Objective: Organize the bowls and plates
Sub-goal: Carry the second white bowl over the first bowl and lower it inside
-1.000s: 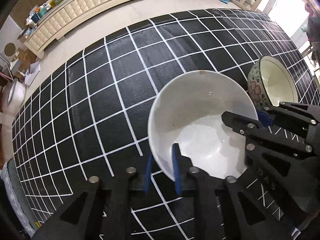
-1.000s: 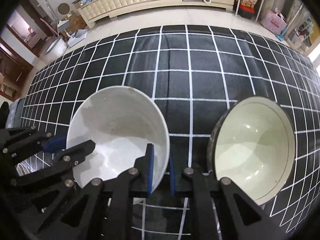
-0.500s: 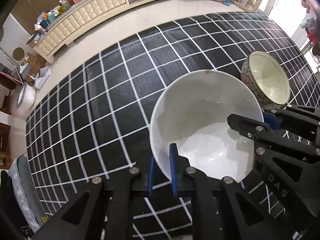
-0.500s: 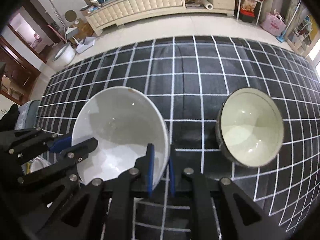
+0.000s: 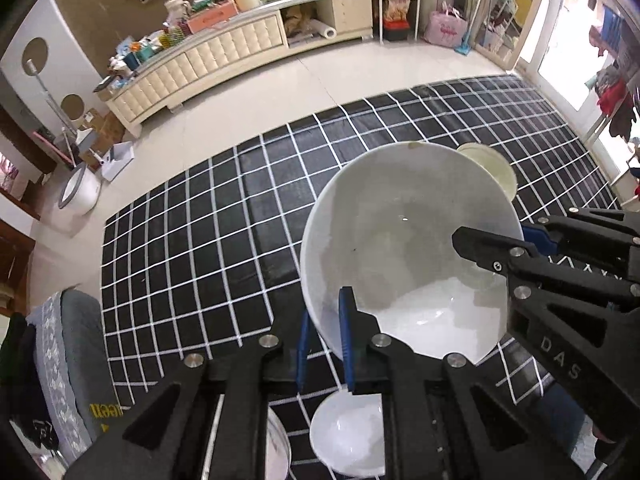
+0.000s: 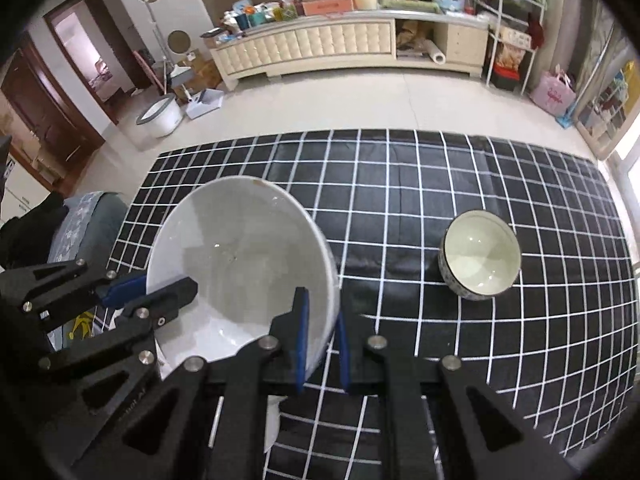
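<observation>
- The left hand-held gripper [image 5: 324, 336] clamps the large white bowl's [image 5: 400, 240] near rim.
- The right hand-held gripper [image 6: 320, 340] pinches its opposite rim, holding it above the checked tabletop [image 6: 400, 184].
- Farther off stands a patterned bowl [image 6: 480, 256], well apart.

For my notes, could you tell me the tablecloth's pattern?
Black tablecloth with a white grid; right wrist view.
</observation>
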Tool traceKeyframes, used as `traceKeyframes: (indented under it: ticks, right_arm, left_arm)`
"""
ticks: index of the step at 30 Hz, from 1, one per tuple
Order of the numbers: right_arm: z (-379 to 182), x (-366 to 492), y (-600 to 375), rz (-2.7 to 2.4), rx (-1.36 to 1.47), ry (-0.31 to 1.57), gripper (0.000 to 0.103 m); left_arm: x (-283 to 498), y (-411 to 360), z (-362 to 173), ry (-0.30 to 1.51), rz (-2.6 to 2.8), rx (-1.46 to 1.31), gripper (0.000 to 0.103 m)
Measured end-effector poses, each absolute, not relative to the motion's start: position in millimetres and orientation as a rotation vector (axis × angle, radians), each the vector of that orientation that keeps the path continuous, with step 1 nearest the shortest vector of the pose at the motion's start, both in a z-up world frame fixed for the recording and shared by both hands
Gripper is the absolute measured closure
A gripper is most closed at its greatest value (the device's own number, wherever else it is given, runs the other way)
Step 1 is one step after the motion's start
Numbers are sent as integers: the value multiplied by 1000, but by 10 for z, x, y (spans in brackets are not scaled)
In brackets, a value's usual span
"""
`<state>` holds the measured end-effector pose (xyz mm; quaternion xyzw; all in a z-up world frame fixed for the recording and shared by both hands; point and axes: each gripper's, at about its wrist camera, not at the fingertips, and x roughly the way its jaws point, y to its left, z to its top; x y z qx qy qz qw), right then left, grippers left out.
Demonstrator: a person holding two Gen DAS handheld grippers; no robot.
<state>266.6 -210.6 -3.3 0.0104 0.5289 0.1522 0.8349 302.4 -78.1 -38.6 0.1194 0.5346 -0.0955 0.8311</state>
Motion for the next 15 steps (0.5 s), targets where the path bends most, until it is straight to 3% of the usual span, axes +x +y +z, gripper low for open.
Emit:
traceKeyframes:
  ticks: [15]
  right_arm:
    - [84,1957,-1798,323,-27,1103,87]
  left_arm:
    - [2185,-399,-216,1102,-181,177,92]
